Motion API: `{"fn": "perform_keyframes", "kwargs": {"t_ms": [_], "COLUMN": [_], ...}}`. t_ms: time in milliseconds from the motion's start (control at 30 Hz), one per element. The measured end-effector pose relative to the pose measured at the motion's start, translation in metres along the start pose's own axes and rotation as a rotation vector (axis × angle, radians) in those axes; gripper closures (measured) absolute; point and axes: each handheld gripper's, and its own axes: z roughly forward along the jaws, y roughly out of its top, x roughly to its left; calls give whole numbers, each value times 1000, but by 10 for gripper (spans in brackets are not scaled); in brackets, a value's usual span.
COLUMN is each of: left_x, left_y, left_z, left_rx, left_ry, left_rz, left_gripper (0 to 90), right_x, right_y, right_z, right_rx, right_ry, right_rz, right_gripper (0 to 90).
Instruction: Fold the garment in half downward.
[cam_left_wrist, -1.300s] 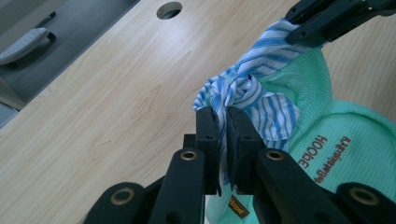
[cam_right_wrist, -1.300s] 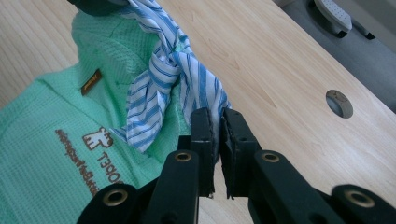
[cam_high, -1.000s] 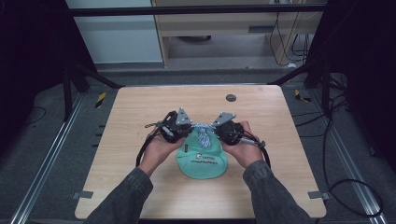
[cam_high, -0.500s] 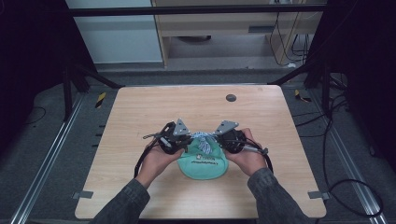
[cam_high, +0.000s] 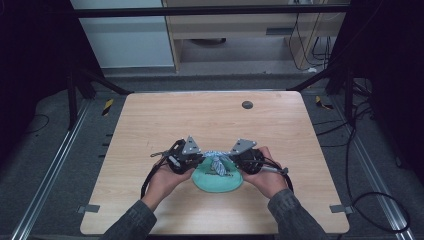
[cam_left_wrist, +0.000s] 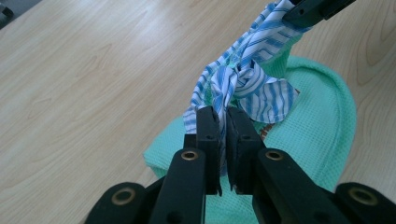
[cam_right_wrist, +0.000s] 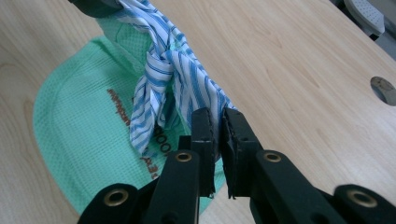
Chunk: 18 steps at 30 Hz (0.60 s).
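Down near the table's (cam_high: 150, 125) front edge: both grippers low, facing each other, a striped cloth (cam_high: 216, 160) strung between them. Left gripper (cam_left_wrist: 222, 122) clamped on one end of the cloth, jaws nearly together with blue-and-white fabric pinched between the pads. Right gripper (cam_right_wrist: 216, 122) likewise clamped on the other end, jaws almost closed on the fabric. Knotted at its middle, with a loose flap hanging from the knot. Stretched over a green bag (cam_high: 218, 180) of waffle-textured cloth, flat on the wood between the two hands, brown lettering on its face, too small to read in the high view. Whether tied to the bag or merely draped above it: cannot tell. In the high view, left hand (cam_high: 165, 180) and right hand (cam_high: 267, 177) just beside the bag's edges, grey plates tilted inward toward the knot. Farther back on the table, well apart: a small dark round hole (cam_high: 247, 104).
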Motion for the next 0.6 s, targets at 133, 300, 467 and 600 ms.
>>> {"fn": "perform_keyframes", "kwargs": {"t_ms": [133,300,467,600], "left_x": [-4,-8,-12,-14], "left_y": [-5,-12,-19,-26], "left_z": [0,1,2,4], "left_rx": [2,3,3,7], "left_ry": [-12,-22,-27,-34], "left_rz": [-1,-5,-11,-17], "left_gripper": [847,847,846,845], "right_x": [4,9,17,22], "right_y": [-4,-9,-13,-16], "right_z": [1,2,1,2], "right_rx": [-3,1,3,6], "right_ry": [8,22,28,37], "right_rz": [1,-2,-7,-13], "right_gripper": [835,833,830,827]}}
